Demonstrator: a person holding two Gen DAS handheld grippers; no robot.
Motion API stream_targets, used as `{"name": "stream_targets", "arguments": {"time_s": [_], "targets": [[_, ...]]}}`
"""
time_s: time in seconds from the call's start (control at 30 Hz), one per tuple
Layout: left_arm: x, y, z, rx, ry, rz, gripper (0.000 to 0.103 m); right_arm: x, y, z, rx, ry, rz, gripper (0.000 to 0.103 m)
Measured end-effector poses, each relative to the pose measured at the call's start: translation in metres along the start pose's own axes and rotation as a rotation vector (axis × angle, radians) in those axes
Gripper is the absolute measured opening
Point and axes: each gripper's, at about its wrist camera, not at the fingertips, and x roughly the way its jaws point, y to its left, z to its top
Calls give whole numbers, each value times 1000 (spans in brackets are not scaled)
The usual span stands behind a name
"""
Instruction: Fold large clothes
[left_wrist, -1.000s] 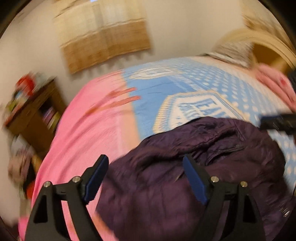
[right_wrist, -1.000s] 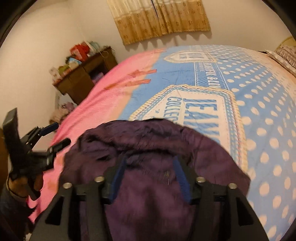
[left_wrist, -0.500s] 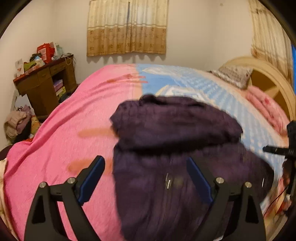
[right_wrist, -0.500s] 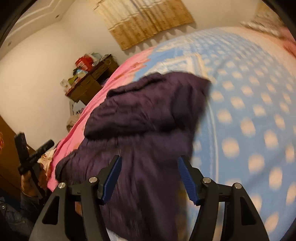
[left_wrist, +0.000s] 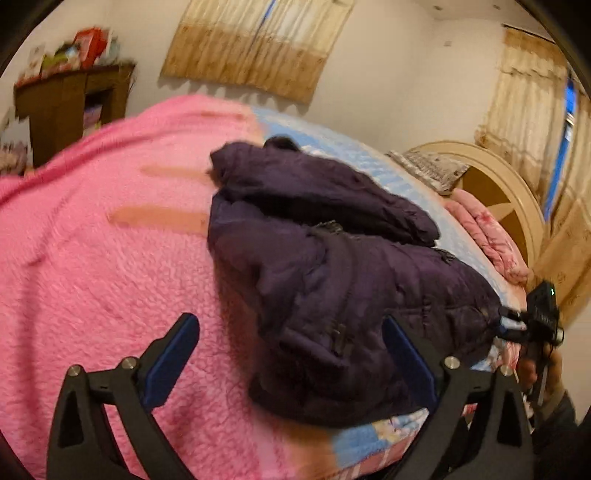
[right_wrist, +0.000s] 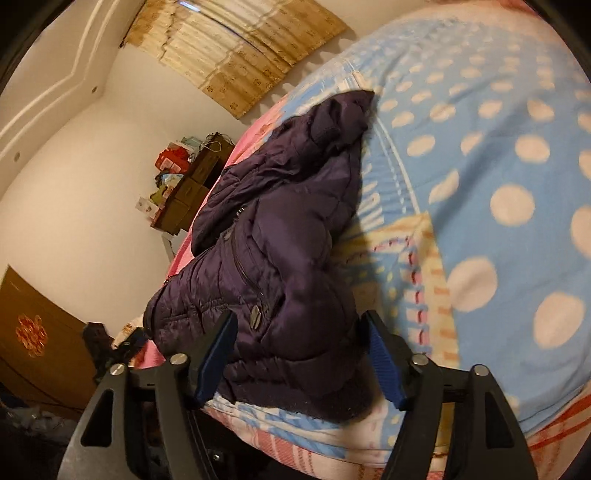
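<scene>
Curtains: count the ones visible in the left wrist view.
2. One curtain hangs on the far wall beyond the bed; another curtain hangs at right, behind the headboard. Others may lie outside view.

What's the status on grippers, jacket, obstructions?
Left gripper open, empty. Right gripper open, straddling the hem, not clamped. Dark purple puffer jacket bunched on pink and blue polka-dot blanket at the bed edge. Nothing in the way.

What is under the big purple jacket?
The purple puffer jacket lies on the bed's blanket, pink on one side and blue with pale dots on the other. Whatever sits directly beneath the jacket is covered and cannot be seen.
</scene>
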Motion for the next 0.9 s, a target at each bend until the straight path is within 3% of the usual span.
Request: {"name": "stream_targets", "arguments": {"time_s": [0.03, 0.2, 0.27, 0.33, 0.4, 0.47, 0.53, 0.6, 0.73, 0.8, 0.9], "targets": [[6, 0, 0, -3, -1, -54, 101, 4, 0, -3, -10, 9, -14, 70], [21, -5, -4, 19, -9, -151, 98, 7, 6, -9, -54, -14, 20, 70], [26, -7, -8, 22, 30, -207, 97, 9, 8, -11, -64, -5, 32, 62], [21, -11, -14, 61, 39, -230, 90, 5, 13, -14, -92, -2, 62, 32], [14, -11, -20, 79, 63, -282, 76, 0, 18, -19, -113, -2, 86, 28], [7, -9, -24, 69, 65, -315, 74, -2, 25, -22, -140, -1, 94, 27], [6, -6, -29, 74, 55, -301, 74, 0, 25, -21, -141, -9, 91, 27], [14, -5, -31, 61, 59, -273, 84, 5, 22, -20, -130, -11, 88, 27], [31, -13, -43, 90, 135, -270, 84, 8, 23, -27, -148, -14, 43, 30], [24, -18, -47, 124, 118, -310, 61, 4, 23, -30, -152, -24, 60, 27], [13, -21, -41, 140, 113, -365, 40, -6, 30, -34, -165, -38, 145, 25]]}}
